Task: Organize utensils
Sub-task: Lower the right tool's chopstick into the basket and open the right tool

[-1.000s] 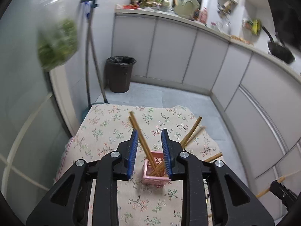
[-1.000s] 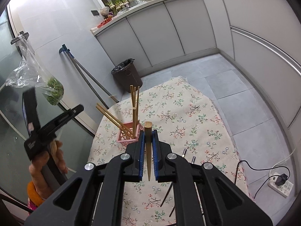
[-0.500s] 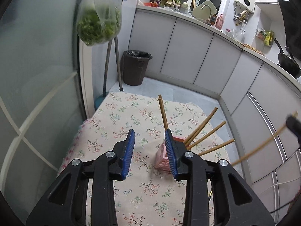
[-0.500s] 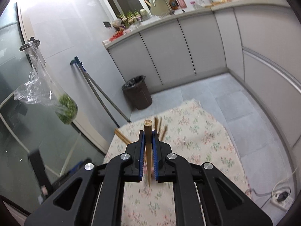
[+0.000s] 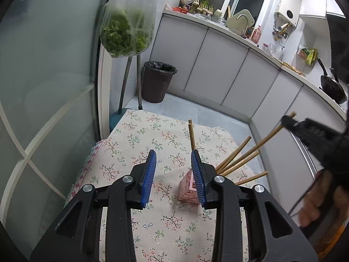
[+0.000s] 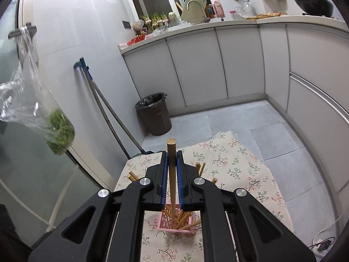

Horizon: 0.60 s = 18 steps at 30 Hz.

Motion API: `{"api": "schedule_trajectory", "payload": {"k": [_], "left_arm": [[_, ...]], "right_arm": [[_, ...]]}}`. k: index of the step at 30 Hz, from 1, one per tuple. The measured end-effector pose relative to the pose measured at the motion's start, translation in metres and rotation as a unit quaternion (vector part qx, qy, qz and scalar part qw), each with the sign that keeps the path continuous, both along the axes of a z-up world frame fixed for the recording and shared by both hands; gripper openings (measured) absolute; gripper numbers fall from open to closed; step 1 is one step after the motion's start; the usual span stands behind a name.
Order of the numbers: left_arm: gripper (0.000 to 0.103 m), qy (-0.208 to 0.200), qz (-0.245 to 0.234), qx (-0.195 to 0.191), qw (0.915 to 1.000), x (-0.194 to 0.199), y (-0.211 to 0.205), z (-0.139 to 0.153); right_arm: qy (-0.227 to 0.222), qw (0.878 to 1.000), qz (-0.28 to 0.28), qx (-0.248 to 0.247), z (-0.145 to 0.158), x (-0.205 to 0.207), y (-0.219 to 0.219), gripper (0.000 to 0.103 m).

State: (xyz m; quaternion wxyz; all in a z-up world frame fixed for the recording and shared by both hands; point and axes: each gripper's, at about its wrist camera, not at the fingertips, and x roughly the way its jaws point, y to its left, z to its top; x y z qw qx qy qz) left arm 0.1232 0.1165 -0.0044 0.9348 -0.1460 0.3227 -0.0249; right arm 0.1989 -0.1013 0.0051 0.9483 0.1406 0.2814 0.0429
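Observation:
A pink lattice holder (image 5: 188, 186) stands on the floral tablecloth (image 5: 139, 139) with several wooden chopsticks (image 5: 236, 160) leaning out of it. My left gripper (image 5: 173, 170) is open and empty, just left of the holder. My right gripper (image 6: 172, 174) is shut on one wooden chopstick (image 6: 171, 163), held upright right above the holder (image 6: 176, 223), its lower tip down among the other chopsticks. The right gripper also shows at the right edge of the left wrist view (image 5: 305, 128).
A dark bin (image 5: 157, 80) stands on the tiled floor beyond the table. A bag of greens (image 5: 127, 21) hangs at the glass door on the left. Grey cabinets (image 6: 218, 65) run along the back and right. A power strip (image 6: 322, 245) lies on the floor at right.
My right gripper carried its chopstick from in front of the holder to directly above it, tip lowered into it. My left gripper drew back to the left and rose, staying open.

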Motion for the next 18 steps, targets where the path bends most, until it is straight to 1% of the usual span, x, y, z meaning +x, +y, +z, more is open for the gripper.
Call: {"api": "schedule_trajectory", "payload": {"k": [6, 7, 9, 11, 14, 16, 18], "left_arm": [[0.032, 0.01, 0.008, -0.01, 0.9999, 0.002, 0.007, -0.003], [0.032, 0.013, 0.008, -0.013, 0.9998, 0.002, 0.008, -0.004], [0.032, 0.017, 0.007, -0.018, 0.9997, 0.002, 0.01, -0.005], [0.033, 0.019, 0.005, -0.019, 0.9996, 0.002, 0.01, -0.006], [0.033, 0.02, 0.0, -0.019, 0.9996, 0.002, 0.008, -0.005], [0.033, 0.019, -0.003, -0.017, 0.9997, 0.001, 0.005, -0.005], [0.033, 0.02, -0.01, -0.014, 0.9997, 0.001, 0.001, -0.005]], "right_arm": [[0.0, 1.0, 0.008, -0.027, -0.024, 0.014, 0.025, 0.008], [-0.003, 1.0, 0.008, -0.03, -0.026, 0.015, 0.028, 0.009], [-0.001, 0.999, 0.01, -0.032, -0.03, 0.018, 0.034, 0.018], [0.001, 0.999, 0.011, -0.032, -0.032, 0.016, 0.036, 0.024], [0.005, 0.999, 0.01, -0.05, -0.031, 0.011, 0.037, 0.024], [0.008, 0.999, 0.008, -0.05, -0.03, 0.006, 0.033, 0.024], [0.013, 0.999, 0.004, -0.052, -0.03, 0.001, 0.029, 0.027]]}}
